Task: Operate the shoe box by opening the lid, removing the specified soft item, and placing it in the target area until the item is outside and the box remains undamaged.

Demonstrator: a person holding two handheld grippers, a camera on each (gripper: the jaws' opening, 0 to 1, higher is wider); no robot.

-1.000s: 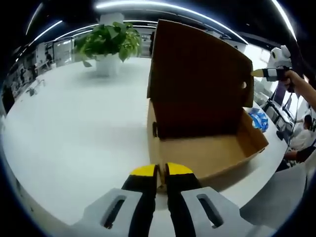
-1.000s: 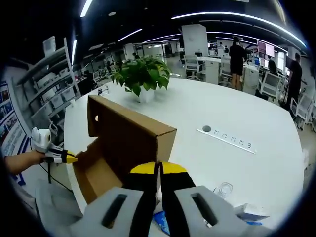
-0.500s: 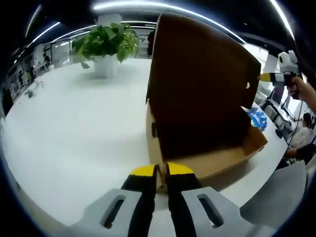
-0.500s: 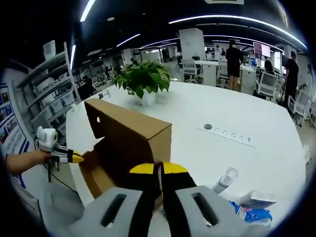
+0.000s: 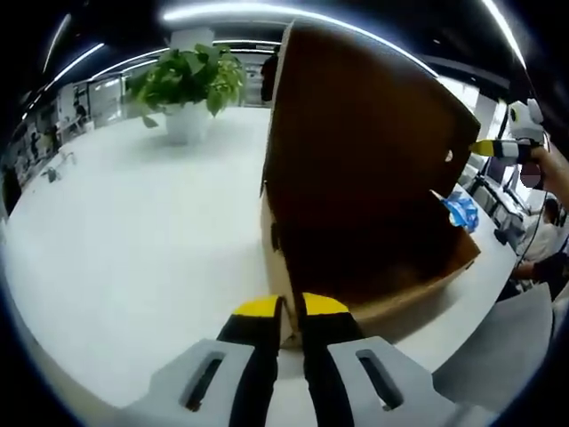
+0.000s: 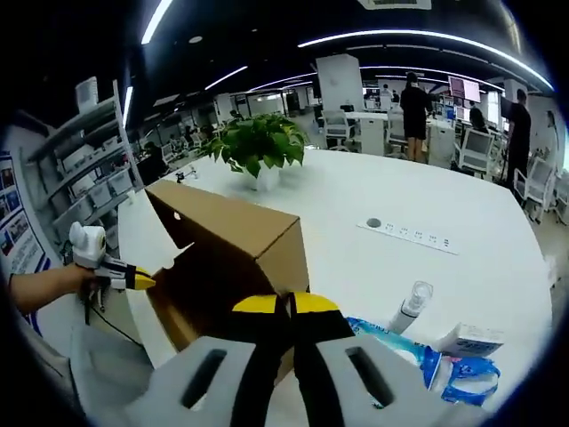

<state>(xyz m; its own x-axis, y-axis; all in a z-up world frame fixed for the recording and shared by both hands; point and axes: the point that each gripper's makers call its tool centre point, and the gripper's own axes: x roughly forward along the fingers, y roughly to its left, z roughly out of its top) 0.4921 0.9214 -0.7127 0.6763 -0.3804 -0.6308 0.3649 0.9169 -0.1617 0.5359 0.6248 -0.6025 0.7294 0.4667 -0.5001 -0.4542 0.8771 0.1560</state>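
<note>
Box point(image 5: 373, 267) sits on bench point(image 5: 133, 222), lid point(image 5: 356, 142) up. Your left tool point(image 5: 283, 307) pinches box corner; right tool point(image 6: 286, 304), pressed together, holds nothing visible. Steady box, don't crush. Blue packet point(image 6: 400, 351) lies beside box.

The shoe box point(image 5: 356, 178) is brown cardboard, the table point(image 5: 133, 213) white, the plant point(image 6: 258, 142) green in a white pot point(image 5: 188, 122), the packet point(image 6: 400, 351) blue; both tools' tips are yellow on black.

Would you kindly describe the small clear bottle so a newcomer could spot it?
On the white table, look right of the cardboard shoe box. The bottle stands upright beside the blue soft pack; it alone is transparent, with a pale cap.
</note>
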